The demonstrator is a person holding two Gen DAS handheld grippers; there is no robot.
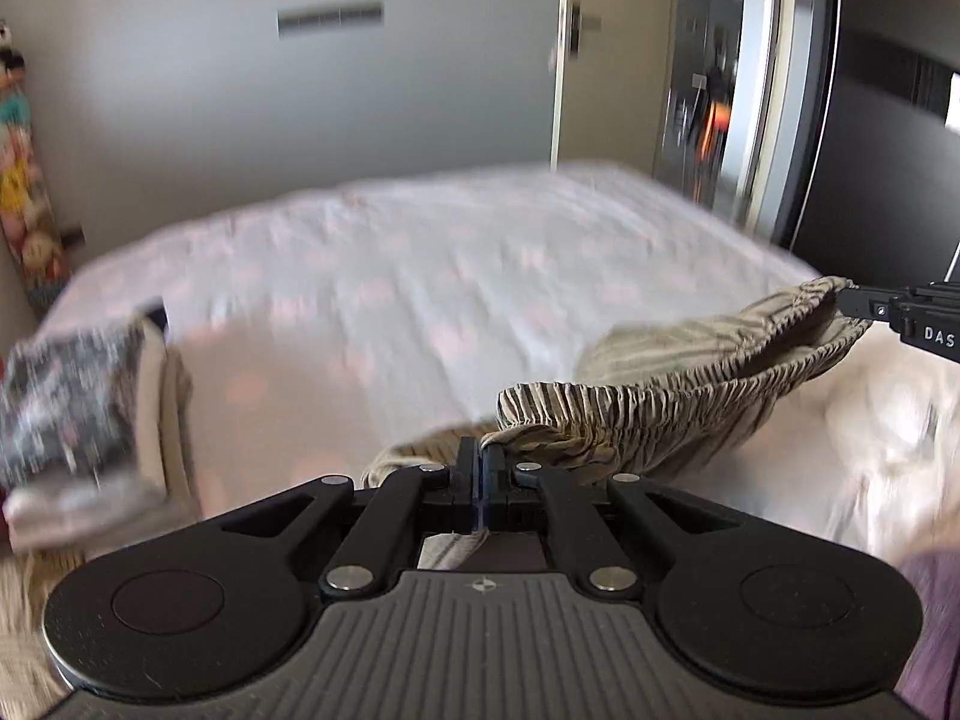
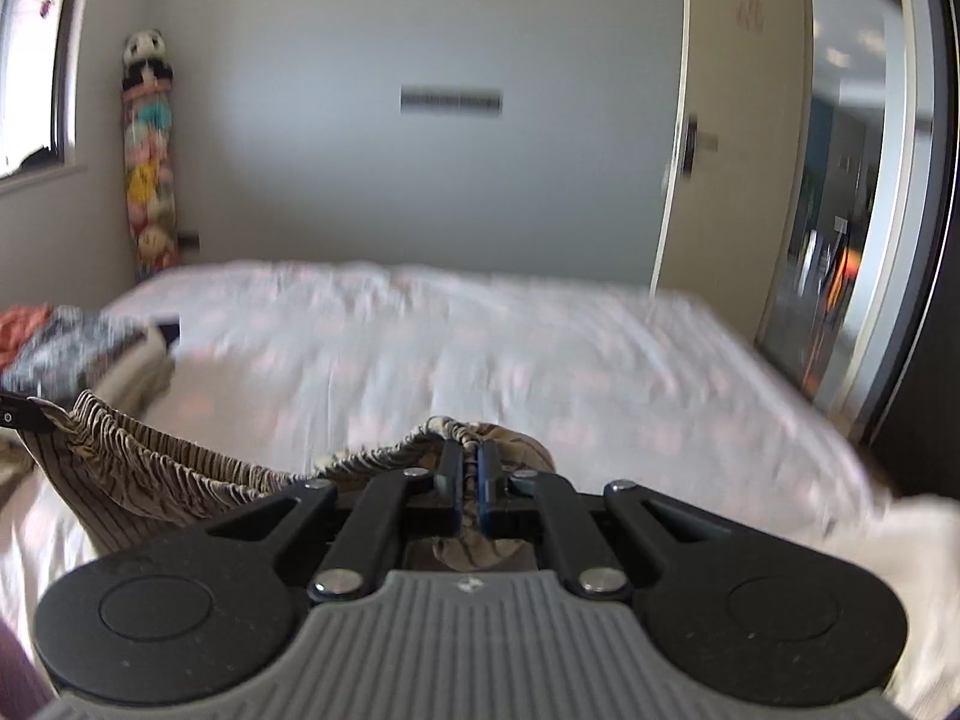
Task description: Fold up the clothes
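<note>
Both tools, left (image 1: 481, 453) and right (image 2: 471, 459), pinch striped shorts (image 1: 672, 396) waistband above bed (image 1: 420, 264).

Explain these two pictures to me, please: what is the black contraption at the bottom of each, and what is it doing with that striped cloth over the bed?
There is no robot arm here. A person carries a hand-held tool in each hand, and each tool ends in two black fingers that pinch like tongs. A small wide-angle camera sits on each tool and looks forward along its fingers, so the room appears bent.

One picture is from the left gripper, the other from the right gripper. Both are shut on the gathered waistband of a striped garment, which hangs stretched between them above the bed. Each tool shows at the edge of the other's picture.

On the bed, to the left, lies a pile of other clothes, too blurred to make out. A column of soft toys stands in the far corner.
</note>
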